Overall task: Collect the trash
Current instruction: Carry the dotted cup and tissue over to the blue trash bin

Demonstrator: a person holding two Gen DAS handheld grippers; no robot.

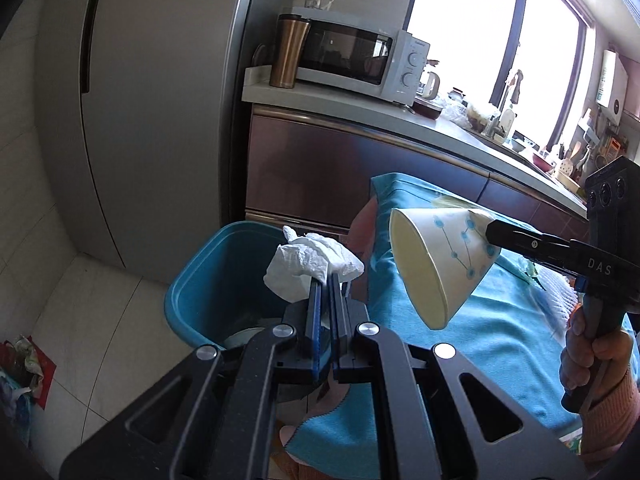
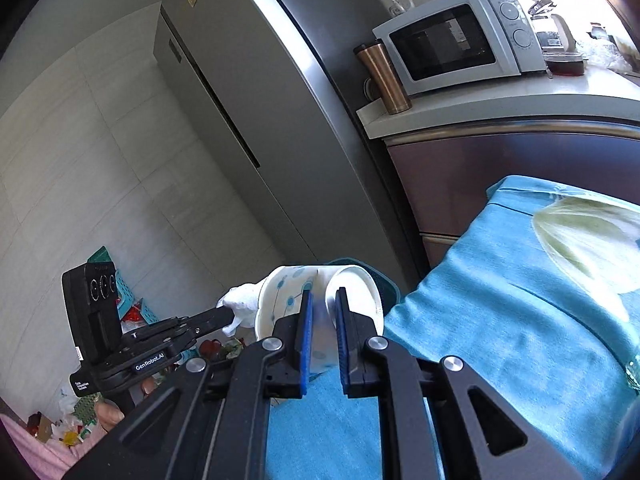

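Now we carry both loads toward the blue bin (image 1: pixel 208 280), which sits on the floor at about seven o'clock of the bench (image 1: pixel 400 120) corner; inside it we make out only a pale round shape. The paper cup (image 1: pixel 440 264) lies on its side, squashed in the right tongs (image 2: pixel 322 308); we should tip it mouth-down over the rim. The left tongs (image 1: pixel 325 280) pinch a crumpled tissue (image 1: pixel 308 260) above the bin's far edge; we should part them only once centred.

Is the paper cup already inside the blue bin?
No, the paper cup hangs pinched in the right gripper, beside the blue bin, not inside.
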